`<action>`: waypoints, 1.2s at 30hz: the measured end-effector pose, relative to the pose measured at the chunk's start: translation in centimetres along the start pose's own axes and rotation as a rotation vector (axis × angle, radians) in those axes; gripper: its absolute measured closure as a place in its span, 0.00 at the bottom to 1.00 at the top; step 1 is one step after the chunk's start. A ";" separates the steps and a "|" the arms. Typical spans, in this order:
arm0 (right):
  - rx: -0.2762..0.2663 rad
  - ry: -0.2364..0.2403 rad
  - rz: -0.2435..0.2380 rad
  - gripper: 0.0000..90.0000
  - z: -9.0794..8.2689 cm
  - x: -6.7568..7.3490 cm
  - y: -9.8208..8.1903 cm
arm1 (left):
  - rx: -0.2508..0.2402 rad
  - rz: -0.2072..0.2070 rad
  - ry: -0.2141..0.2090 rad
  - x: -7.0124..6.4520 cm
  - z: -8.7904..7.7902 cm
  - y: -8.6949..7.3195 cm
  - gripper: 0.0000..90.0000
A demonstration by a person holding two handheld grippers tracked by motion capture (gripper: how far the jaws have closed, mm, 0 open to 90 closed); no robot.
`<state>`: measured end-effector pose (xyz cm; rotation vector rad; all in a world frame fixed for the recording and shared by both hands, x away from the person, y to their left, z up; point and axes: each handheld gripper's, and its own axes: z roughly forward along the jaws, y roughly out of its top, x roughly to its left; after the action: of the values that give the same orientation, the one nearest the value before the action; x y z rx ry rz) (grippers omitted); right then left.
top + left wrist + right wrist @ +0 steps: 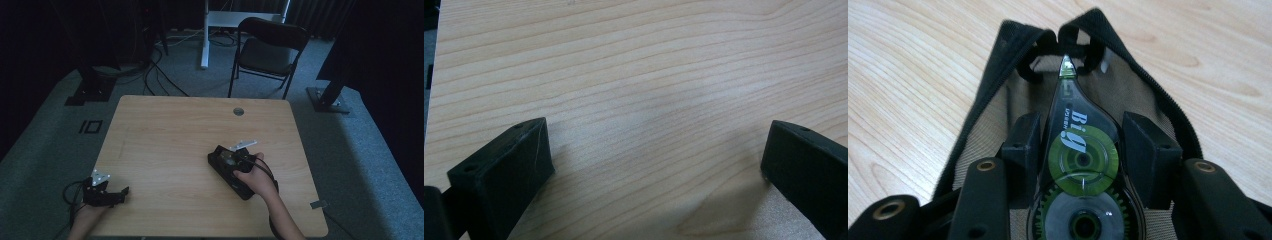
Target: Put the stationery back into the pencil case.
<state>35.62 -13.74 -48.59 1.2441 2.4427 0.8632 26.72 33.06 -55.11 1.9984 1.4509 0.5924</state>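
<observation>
Gripping: my right gripper (1082, 145) clamps correction tape (1079, 165) inside open black pouch (998, 85).
L gripper (656, 160): jaws wide, nothing held, over table (634, 60).

Ahead of my left hand-held gripper (116, 194) the worktop (170, 135) lies bare between its wide-apart jaws and onward, so I could slide it forward or toward my right one freely. Behind and outside it the worktop's edge is close.

My right hand-held gripper (1080, 145) has less room. An open black pouch (998, 65) lies under and around it, its zipped edges running up both sides of my jaws and meeting just ahead. A correction tape dispenser (1075, 135) takes up the gap between my jaws. Beyond the pouch, bare wood runs to the small round grommet (238, 111) near the far edge.
</observation>
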 end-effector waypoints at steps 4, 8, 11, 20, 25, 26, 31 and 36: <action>0.028 -0.007 -0.009 0.57 0.5 0.0 0.1 | 0.000 0.000 0.000 0.0 0.0 0.0 0.00; 0.054 -0.014 -0.021 0.56 0.9 0.3 0.4 | 0.000 0.000 0.000 0.0 0.0 0.0 0.00; 0.073 -0.028 -0.022 0.56 1.2 0.2 0.6 | -0.001 -0.001 0.000 0.0 0.0 0.0 0.00; 0.110 -0.027 -0.019 0.56 1.7 0.2 0.6 | 0.000 0.000 0.000 0.0 0.0 0.0 0.00; 0.127 -0.020 -0.017 0.56 2.0 0.3 0.6 | 0.000 0.000 0.000 0.0 0.0 0.0 0.00; 0.129 -0.022 -0.014 0.56 2.0 0.3 0.6 | 0.000 0.000 0.000 0.0 0.0 0.0 0.00; 0.138 -0.015 -0.007 0.55 2.0 0.2 0.7 | 0.000 0.000 0.000 0.0 0.0 0.0 0.00; 0.133 -0.007 -0.004 0.52 1.9 0.2 0.8 | -0.001 0.000 0.000 0.0 0.0 0.0 0.00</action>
<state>36.98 -12.49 -49.61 1.2835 2.5325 0.7039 26.72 33.05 -55.11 1.9977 1.4508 0.5924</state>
